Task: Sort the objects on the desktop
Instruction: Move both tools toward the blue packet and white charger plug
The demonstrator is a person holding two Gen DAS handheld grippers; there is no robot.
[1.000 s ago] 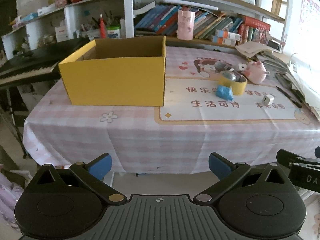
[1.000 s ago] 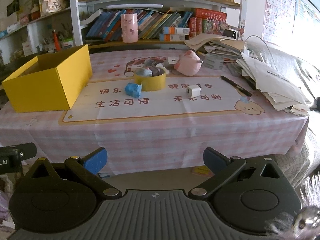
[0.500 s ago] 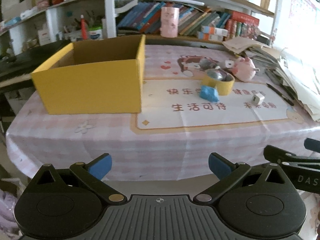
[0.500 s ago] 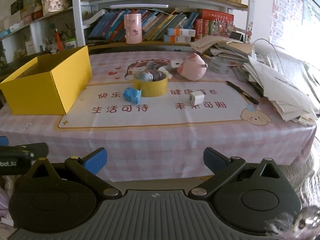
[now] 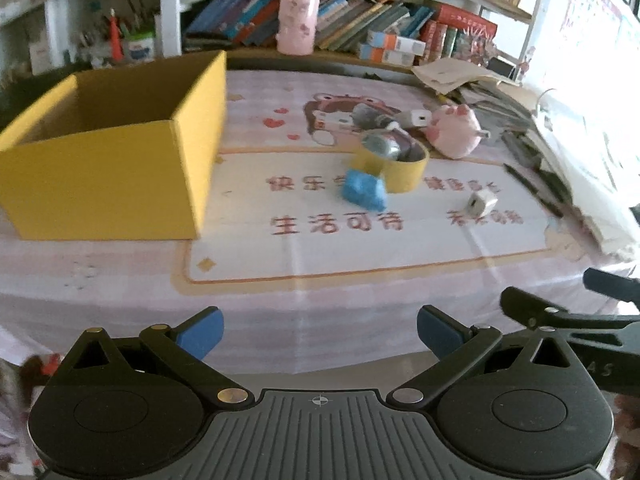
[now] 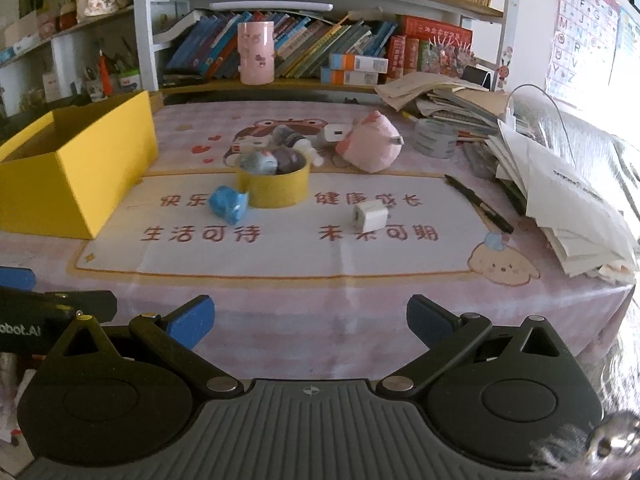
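Note:
A yellow open box [image 5: 120, 160] [image 6: 76, 176] stands at the table's left. A yellow tape roll [image 6: 273, 186] [image 5: 394, 166] holds small grey figures. A blue toy [image 6: 227, 203] [image 5: 364, 194] lies in front of it. A white cube charger [image 6: 370, 216] [image 5: 482, 202] lies to the right, and a pink plush pig [image 6: 372, 146] [image 5: 454, 132] sits behind. My left gripper [image 5: 320, 330] and right gripper [image 6: 310, 320] are open and empty, side by side at the table's front edge.
A black pen [image 6: 478, 206] and paper piles [image 6: 560, 184] lie at the right. A grey tape roll [image 6: 436, 138] sits near the papers. A pink cup [image 6: 256, 52] and bookshelves stand behind the table. A printed mat [image 6: 280, 248] covers the middle.
Both grippers have moved forward toward the table, the left one also swinging right, so the box and objects look nearer. Both stay open and empty.

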